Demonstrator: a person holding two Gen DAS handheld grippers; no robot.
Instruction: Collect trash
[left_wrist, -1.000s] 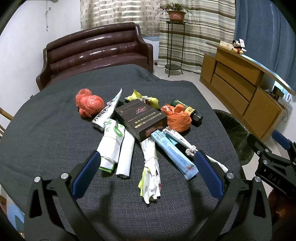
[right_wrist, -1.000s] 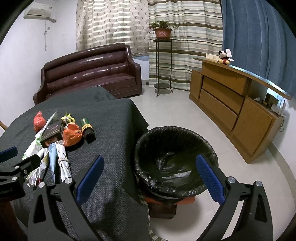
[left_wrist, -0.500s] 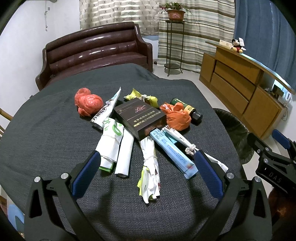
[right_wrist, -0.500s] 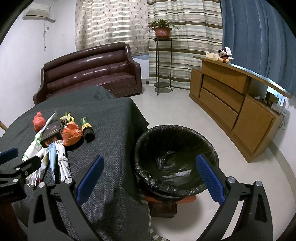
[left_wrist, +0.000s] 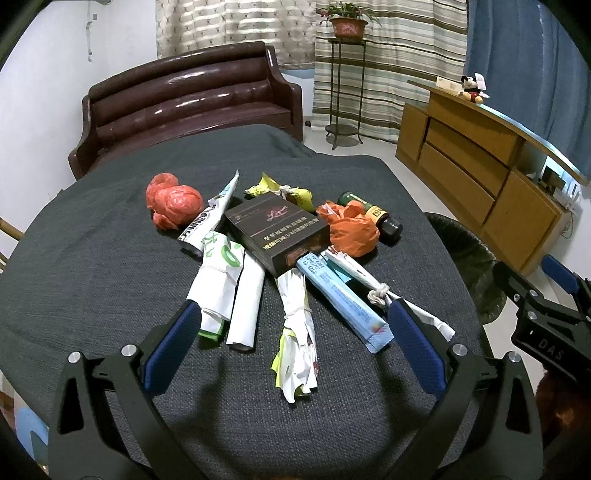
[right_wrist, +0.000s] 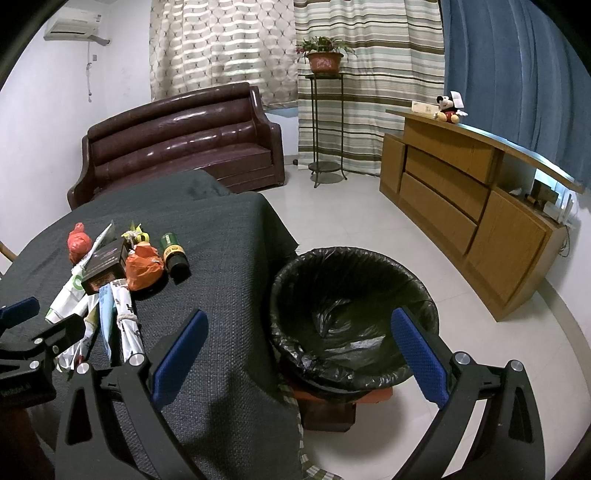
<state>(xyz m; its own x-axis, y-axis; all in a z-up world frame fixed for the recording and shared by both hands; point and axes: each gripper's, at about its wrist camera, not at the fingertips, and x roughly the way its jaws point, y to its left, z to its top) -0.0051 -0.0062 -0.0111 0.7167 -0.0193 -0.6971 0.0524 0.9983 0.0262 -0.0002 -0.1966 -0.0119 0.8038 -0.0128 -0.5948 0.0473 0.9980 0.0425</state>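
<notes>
A heap of trash lies on the dark tablecloth (left_wrist: 92, 266): a dark box (left_wrist: 277, 230), a red bag ball (left_wrist: 173, 201), an orange bag (left_wrist: 352, 230), a small dark bottle (left_wrist: 373, 216), a blue tube box (left_wrist: 343, 299) and knotted paper wrappers (left_wrist: 295, 332). My left gripper (left_wrist: 293, 350) hangs open just short of the heap, above a knotted wrapper. My right gripper (right_wrist: 301, 350) is open too, held over the edge of a black-lined trash bin (right_wrist: 351, 317) beside the table. The heap also shows in the right wrist view, with the orange bag (right_wrist: 144, 267) on its right side.
A brown sofa (left_wrist: 184, 107) stands behind the table. A wooden sideboard (right_wrist: 461, 206) lines the right wall, a plant stand (right_wrist: 325, 122) is by the curtains. Tiled floor (right_wrist: 351, 214) lies between the table and the sideboard. The right gripper's body (left_wrist: 546, 325) shows at right in the left wrist view.
Both grippers have barely shifted; the left view has drifted slightly so the heap sits a touch lower left. Nothing was taken hold of.
</notes>
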